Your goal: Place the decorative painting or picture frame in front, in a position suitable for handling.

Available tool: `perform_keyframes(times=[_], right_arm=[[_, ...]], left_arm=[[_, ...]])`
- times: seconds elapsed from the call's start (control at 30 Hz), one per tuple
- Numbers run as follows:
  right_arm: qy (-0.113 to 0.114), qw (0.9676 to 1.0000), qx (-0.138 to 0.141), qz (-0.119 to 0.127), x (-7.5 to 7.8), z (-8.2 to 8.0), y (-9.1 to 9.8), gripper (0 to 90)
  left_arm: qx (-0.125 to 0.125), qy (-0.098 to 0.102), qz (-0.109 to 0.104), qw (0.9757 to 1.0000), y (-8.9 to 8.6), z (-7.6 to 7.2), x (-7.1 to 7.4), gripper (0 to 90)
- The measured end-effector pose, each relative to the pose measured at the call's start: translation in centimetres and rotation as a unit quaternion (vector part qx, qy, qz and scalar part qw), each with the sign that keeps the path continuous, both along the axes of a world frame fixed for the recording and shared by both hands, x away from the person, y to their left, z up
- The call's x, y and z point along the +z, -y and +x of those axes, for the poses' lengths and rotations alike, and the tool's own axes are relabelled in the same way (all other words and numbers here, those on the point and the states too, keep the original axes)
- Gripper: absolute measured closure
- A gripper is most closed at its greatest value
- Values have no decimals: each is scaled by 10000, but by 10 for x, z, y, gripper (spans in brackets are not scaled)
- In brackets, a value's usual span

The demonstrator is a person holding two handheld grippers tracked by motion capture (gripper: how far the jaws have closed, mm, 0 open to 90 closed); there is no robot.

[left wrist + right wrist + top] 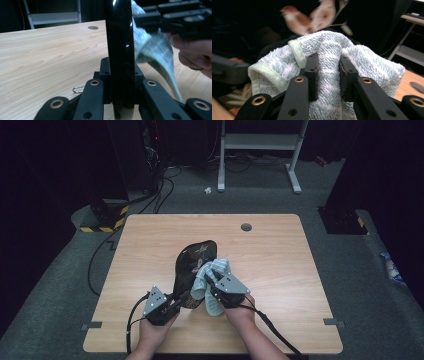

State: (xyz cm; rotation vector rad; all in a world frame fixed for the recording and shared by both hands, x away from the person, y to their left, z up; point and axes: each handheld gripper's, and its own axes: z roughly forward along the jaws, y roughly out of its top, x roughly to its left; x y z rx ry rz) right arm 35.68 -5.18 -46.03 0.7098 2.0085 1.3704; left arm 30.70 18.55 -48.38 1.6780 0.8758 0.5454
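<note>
A black plate [192, 262] with a bird pattern stands tilted on its edge near the middle of the table. My left gripper [173, 303] is shut on its near rim. In the left gripper view the plate [119, 45] rises edge-on between the jaws of the left gripper [120, 75]. My right gripper [212, 283] is shut on a pale blue-and-white towel [214, 269] that lies against the plate's right face. The right gripper view has the towel [329, 47] bunched between the jaws of the right gripper [328, 75], with the plate's painted bird [297, 17] blurred just behind it.
The wooden table [150, 245] has a round cable hole [246, 227] near its far edge. A small wire clip [78, 89] lies on the wood by the left gripper. A white stand [260, 142] and cables sit on the floor beyond the table.
</note>
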Motion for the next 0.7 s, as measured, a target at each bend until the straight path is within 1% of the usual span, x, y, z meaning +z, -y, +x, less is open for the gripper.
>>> perform_keyframes(times=[0.07, 0.17, 0.3, 0.43, 0.53, 0.6, 0.7], right_arm=[[-12, 10000, 44, -24, -2, -3, -1, 721], [-46, 10000, 5, -19, -3, 1, 1, 720], [-105, 9998, -164, 11, -3, 13, 8, 720], [-245, 9987, -439, 90, -3, 33, 20, 720], [-286, 9976, -621, 75, -3, 43, 27, 720], [-293, 9974, -662, 68, -2, 45, 28, 720], [-246, 9979, -601, 55, 0, 40, 26, 720]], left_arm=[[1, -4, -1, 10000, 0, 0, 0, 787], [3, -5, -2, 10000, 1, 0, 0, 786], [1, -3, 3, 10000, 0, 0, 0, 786], [2, -2, 4, 10000, 0, 0, 0, 786], [-1, -1, 3, 10000, 1, 0, 0, 786], [2, -6, -6, 10000, 1, 0, 0, 786], [-1, -2, 0, 10000, 0, 0, 0, 786]])
